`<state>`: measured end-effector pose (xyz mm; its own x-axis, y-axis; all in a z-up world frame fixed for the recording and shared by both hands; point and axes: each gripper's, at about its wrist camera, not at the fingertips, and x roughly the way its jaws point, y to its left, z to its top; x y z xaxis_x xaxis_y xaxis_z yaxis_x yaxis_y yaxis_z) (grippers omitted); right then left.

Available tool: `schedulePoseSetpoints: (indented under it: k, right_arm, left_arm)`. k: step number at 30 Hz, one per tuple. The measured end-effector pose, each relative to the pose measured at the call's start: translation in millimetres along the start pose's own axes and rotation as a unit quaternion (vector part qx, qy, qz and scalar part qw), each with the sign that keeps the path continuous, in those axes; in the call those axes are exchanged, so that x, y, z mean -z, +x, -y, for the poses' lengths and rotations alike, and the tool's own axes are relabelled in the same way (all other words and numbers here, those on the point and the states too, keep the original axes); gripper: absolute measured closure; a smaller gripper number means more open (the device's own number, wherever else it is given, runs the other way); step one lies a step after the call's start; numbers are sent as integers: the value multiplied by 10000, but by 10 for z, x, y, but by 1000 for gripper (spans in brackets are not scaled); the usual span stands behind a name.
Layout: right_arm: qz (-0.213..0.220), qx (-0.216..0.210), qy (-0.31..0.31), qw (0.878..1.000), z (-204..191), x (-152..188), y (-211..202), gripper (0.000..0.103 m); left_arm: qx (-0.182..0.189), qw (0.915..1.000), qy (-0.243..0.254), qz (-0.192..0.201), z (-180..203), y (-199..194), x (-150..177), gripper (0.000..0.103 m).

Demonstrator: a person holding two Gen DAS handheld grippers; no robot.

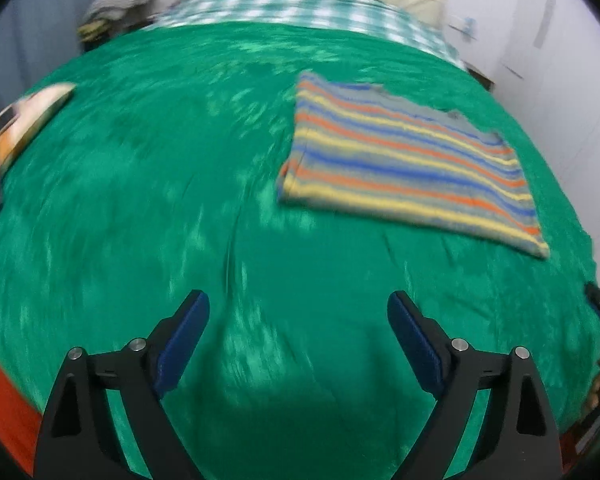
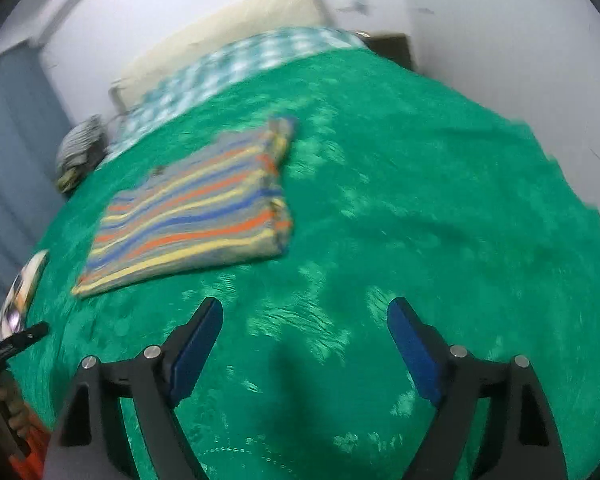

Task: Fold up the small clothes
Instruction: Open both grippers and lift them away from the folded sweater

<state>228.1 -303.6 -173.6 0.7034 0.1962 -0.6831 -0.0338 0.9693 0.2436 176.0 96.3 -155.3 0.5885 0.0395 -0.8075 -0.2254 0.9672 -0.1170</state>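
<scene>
Green bedspread fills the view, and our folded striped shirt lies flat on it. Both our left gripper and right gripper hang spread wide with nothing between them, well short of the shirt.

A green-covered bed carries a folded striped garment.

a bed fills the room, spread with a green cover; a teal-and-white checked cloth lies across its far end below a cream pillow. plain white walls stand behind, with a grey-blue curtain at one side.
</scene>
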Motion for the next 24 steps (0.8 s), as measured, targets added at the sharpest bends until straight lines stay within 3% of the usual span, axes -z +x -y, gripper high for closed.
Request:
schedulePoseSetpoints:
  k: [2,4,9,16,24]
  right_arm:
    - [204,211,-496,9983,-62,-49,-42,19]
    - [266,331,-579,9974,28,-69,-67,19]
    - [276,108,-176,9994,171,-114,-112,19]
    - [174,126,-763,9968,116,-32,-100,19]
    - [230,69,-1097,9937,46,-22,-126,19]
  left_arm:
    - [-106,9992,-305,-221,66,109,47,11]
    - [-91,9989,-307,-354,172,148,46,11]
    - [-419,9990,-14,128,483,-17,-2,11]
    - [-624,9976,141,255,836,166,28,11]
    - [-688,9933,889,279,1210,243,225,11]
